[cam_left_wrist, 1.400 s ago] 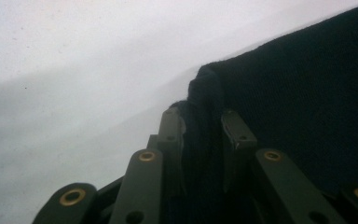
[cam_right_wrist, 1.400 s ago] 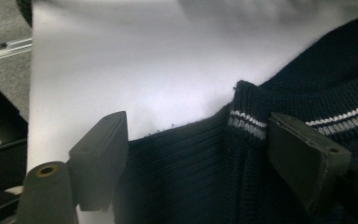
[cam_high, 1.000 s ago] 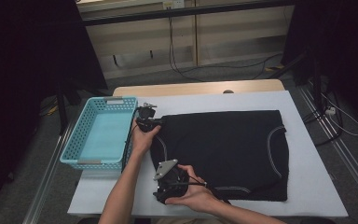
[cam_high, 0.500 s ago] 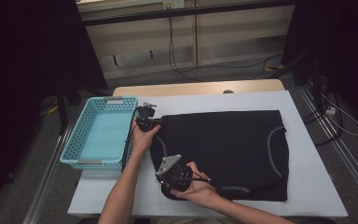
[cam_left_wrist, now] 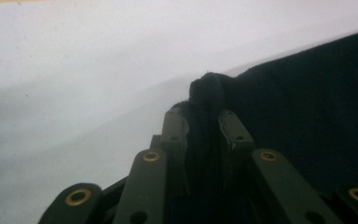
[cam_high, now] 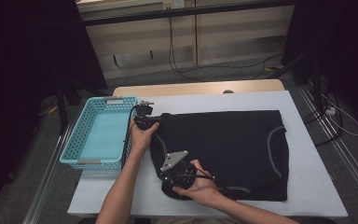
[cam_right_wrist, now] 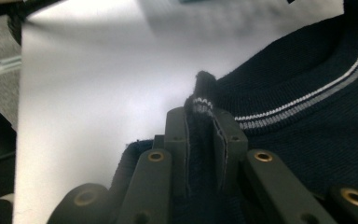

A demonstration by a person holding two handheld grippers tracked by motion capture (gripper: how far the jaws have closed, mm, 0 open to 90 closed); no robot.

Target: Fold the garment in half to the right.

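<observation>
We see a black sweater (cam_high: 223,149) spread flat on the white table (cam_high: 307,186), beside a blue basket (cam_high: 98,135). The left gripper (cam_high: 144,119) pinches a fold at its far left corner; the right gripper (cam_high: 177,170) pinches the striped edge (near corner, by the collar).

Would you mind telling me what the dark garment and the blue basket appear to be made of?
The dark garment looks like a matte knit fabric: ribbed texture and woven white stripes show along its edge. The blue basket appears to be moulded plastic with a slight sheen, judging by its regular lattice walls and uniform colour.
</observation>
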